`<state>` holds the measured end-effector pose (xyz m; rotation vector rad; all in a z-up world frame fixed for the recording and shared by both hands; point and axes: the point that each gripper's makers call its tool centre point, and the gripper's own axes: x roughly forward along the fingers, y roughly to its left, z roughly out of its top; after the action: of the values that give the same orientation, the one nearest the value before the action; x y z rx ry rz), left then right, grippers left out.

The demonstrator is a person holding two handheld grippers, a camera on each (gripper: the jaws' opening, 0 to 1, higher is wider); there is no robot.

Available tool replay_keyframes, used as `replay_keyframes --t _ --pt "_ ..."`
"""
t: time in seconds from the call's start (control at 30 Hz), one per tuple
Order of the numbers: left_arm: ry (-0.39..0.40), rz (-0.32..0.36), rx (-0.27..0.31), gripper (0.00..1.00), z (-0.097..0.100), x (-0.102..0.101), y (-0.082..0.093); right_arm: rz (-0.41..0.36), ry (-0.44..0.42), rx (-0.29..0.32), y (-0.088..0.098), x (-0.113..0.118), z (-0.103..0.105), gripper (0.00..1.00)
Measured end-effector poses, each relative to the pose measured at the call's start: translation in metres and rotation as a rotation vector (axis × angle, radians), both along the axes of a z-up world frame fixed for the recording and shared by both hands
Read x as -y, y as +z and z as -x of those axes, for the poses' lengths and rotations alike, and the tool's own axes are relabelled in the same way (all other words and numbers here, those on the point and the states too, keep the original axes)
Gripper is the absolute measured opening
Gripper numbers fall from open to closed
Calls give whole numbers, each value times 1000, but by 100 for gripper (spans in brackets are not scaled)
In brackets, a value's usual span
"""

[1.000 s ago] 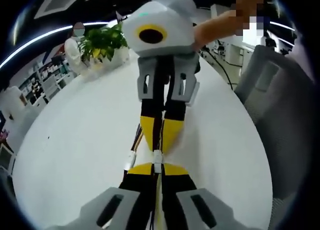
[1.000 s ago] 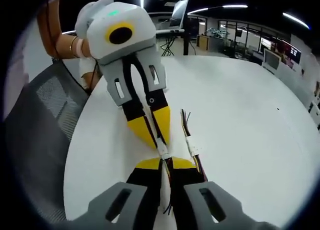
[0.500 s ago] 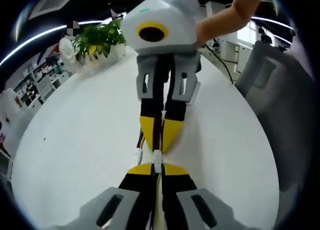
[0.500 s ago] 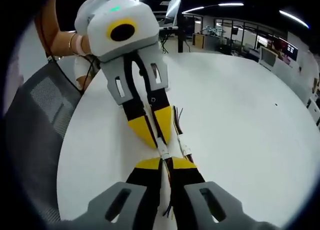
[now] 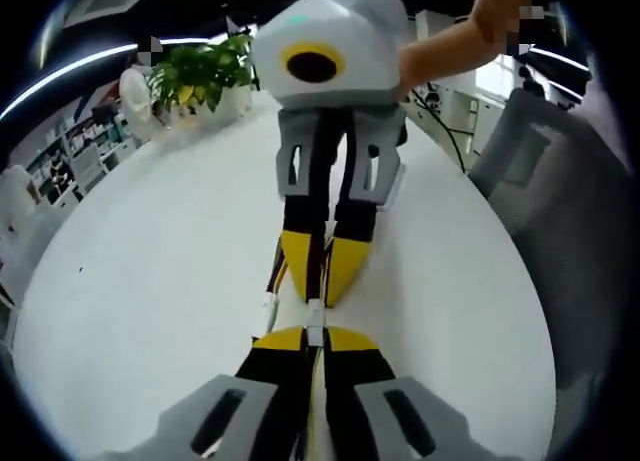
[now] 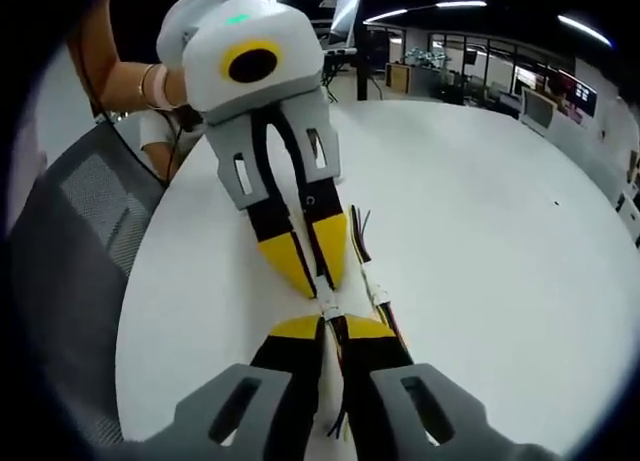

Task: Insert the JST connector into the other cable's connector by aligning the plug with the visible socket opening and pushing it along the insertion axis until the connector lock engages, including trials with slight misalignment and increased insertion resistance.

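Both grippers meet tip to tip over the white table. My left gripper rises from the bottom of the left gripper view, shut on its cable's white JST connector. Facing it from above, my right gripper is shut on the other cable's connector. The two small white connectors touch end to end between the yellow fingertips; I cannot tell whether the lock has caught. In the right gripper view, my right gripper faces my left gripper with the joined connectors between them.
A loose cable with a white connector lies on the table just beside the tips. A potted plant stands at the table's far edge. Grey mesh chairs flank the table. A person's arm holds each gripper.
Both views have shifted slightly with the hands. The grippers stay tip to tip with the connectors pressed together; no clear further movement between them.
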<state>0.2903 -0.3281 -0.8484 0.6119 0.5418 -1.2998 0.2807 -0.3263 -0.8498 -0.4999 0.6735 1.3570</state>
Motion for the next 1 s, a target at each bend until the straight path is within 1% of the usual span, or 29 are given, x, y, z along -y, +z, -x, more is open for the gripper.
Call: replay_keyframes --t 0.07,0.13,0.33,0.4,0.47,0.57,0.73,0.83,0.87,0.93,1.0 --pt "-1 5 0 1 0 0 0 4 -4 2 0 0 1 4" --pt "14 15 1 4 -1 0 1 11 4 13 0 -1 2 4" --pt "34 2 12 8 -2 -3 2 12 2 21 0 0 1 4" --pt "46 6 5 9 -1 -4 2 11 -1 18 -1 0 -1 4" --pt "89 31 -26 10 0 -5 1 6 -4 22 -1 1 -1 4" --pt "122 45 -27 11 -1 -8 1 -9 -13 22 -1 1 -2 4" --pt "160 55 -33 11 0 -8 1 -10 -19 27 -1 1 -2 5" --pt "166 49 -8 11 0 -8 1 1 -20 48 -1 3 -3 4" --pt "166 50 -8 11 0 -8 2 6 -17 59 -2 4 -5 4" --pt "174 55 -37 12 2 -8 1 10 -25 54 -2 6 -5 5" --pt "175 41 -21 14 2 -9 2 20 -36 54 -2 9 -7 7"
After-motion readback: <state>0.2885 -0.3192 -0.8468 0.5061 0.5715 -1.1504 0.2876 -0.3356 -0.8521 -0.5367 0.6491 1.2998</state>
